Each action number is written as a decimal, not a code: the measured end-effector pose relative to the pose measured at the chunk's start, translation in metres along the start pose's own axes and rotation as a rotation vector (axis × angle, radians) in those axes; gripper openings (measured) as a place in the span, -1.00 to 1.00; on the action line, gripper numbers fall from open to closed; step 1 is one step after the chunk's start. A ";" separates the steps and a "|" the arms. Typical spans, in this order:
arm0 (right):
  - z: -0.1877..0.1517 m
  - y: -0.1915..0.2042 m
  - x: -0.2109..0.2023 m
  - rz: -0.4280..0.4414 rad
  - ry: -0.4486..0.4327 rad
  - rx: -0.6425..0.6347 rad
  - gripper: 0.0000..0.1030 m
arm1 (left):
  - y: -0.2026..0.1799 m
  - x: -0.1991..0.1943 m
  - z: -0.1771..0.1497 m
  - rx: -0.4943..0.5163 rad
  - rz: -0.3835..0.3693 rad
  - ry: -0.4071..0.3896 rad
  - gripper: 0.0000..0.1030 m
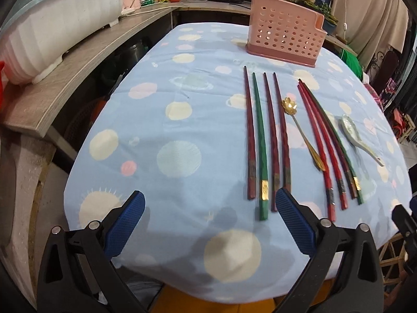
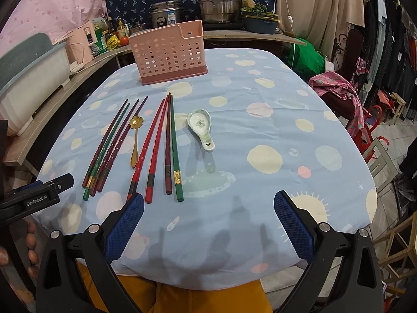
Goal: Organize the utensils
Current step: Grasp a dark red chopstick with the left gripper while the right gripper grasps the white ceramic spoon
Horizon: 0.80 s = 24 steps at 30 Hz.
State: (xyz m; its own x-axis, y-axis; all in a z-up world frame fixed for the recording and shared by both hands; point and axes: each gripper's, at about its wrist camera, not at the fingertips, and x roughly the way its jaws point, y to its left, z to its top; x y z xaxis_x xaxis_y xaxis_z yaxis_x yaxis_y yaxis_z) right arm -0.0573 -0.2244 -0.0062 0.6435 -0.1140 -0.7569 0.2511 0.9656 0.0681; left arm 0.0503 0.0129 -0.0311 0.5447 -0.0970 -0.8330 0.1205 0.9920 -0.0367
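**Utensils laid out, holder unfilled**

Kitchen clutter (pots, bottles, a cooker) lines the shelf behind a tabletop draped in a blue cloth with pale dots. Left tongs and right tongs both hover at the near edge, jaws spread wide and holding nothing. Just beyond them lie the utensils, side by side, handles toward the person: eight chopsticks, as one group of four on the left and one group of four on the right; one gold flower-bowled spoon between the groups; one white ceramic soup spoon to the right. Farthest back stands one pink perforated holder, upright, well apart from the utensils, with nothing seen protruding from it. Judged from this layout, the task is at its start: all ten pieces remain to be moved.
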 end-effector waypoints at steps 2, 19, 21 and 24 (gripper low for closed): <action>0.002 0.000 0.002 0.000 0.001 0.000 0.87 | -0.002 0.008 0.004 0.013 0.006 0.000 0.80; 0.015 0.004 0.021 0.018 0.021 -0.001 0.87 | -0.009 0.039 0.018 0.051 -0.007 0.025 0.30; 0.018 0.003 0.022 0.020 0.015 -0.003 0.86 | -0.008 0.038 0.019 0.056 -0.007 0.019 0.13; 0.026 -0.001 0.025 0.045 0.007 0.014 0.86 | -0.004 0.036 0.021 0.045 -0.018 0.020 -0.32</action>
State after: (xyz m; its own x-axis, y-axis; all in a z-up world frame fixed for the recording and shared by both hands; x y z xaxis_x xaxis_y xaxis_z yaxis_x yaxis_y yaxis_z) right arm -0.0226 -0.2347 -0.0083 0.6491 -0.0690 -0.7576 0.2320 0.9664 0.1108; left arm 0.0869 0.0042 -0.0500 0.5257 -0.1123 -0.8432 0.1671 0.9856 -0.0270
